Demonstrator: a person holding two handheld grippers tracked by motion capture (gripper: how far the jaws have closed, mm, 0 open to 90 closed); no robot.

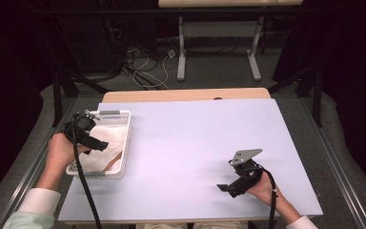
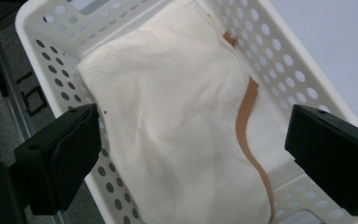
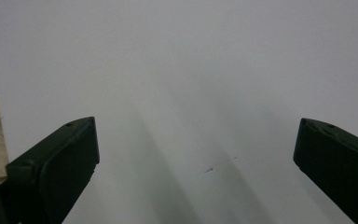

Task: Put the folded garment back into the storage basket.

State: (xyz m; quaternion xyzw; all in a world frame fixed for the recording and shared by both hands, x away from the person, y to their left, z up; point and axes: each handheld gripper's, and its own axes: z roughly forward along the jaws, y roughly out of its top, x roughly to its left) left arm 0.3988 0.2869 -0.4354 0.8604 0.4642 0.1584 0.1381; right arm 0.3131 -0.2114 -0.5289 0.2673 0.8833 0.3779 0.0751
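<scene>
A person at a white counter holds the left tool over a white perforated basket at the counter's left edge, its jaws spread wide and grasping nothing. Inside the basket lies a folded cream cloth edged with a tan strip; seen from the left gripper view, the cloth sits between the two black jaws, apart from both. The right tool hovers low over bare counter near the front right, well apart from the basket, jaws likewise released and empty.
</scene>
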